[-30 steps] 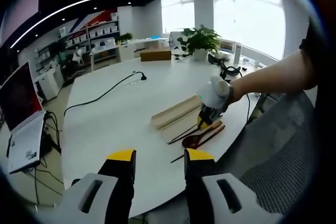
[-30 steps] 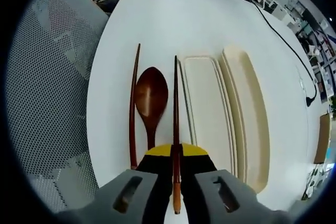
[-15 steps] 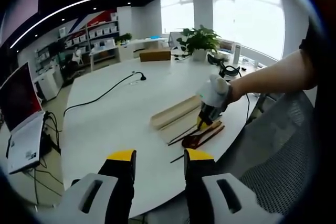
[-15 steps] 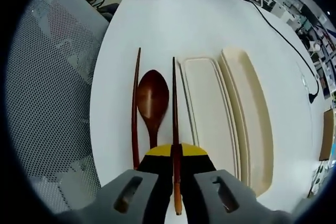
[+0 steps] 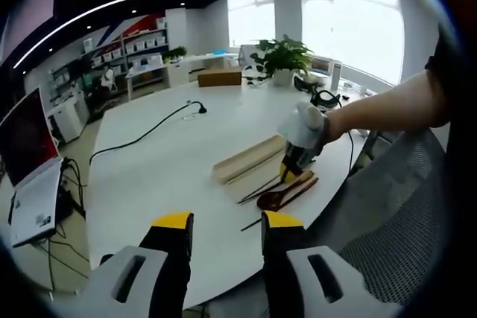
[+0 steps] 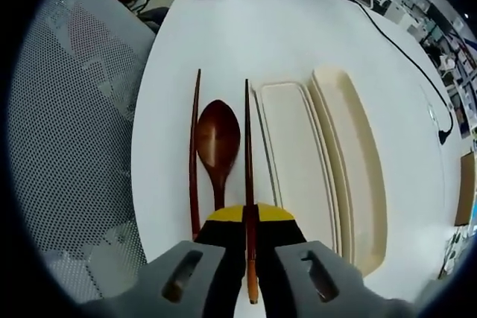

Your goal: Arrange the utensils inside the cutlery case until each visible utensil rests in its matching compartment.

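Note:
My right gripper [image 6: 248, 215] is shut on a dark wooden chopstick [image 6: 247, 147], which runs straight ahead between the jaws. Left of it on the white table lie a brown wooden spoon [image 6: 217, 139] and a second chopstick [image 6: 194, 161]. To the right is the cream cutlery case [image 6: 294, 154], open, with its lid [image 6: 350, 147] beside it. Seen from the left gripper view, the right gripper [image 5: 298, 143] stands over the spoon [image 5: 279, 199] near the case [image 5: 250, 158]. My left gripper [image 5: 227, 223] hangs open and far back from them, holding nothing.
A grey mesh chair back [image 6: 67, 132] stands at the table's edge beside the utensils. A black cable [image 5: 141, 135] crosses the far table. A potted plant [image 5: 283, 57] and a cardboard box [image 5: 220, 77] sit at the back. A laptop [image 5: 30, 169] is at left.
The right gripper view has shifted a little, the utensils sitting slightly lower and more to the right in it. The chopstick stays held in the jaws. My left gripper has not moved.

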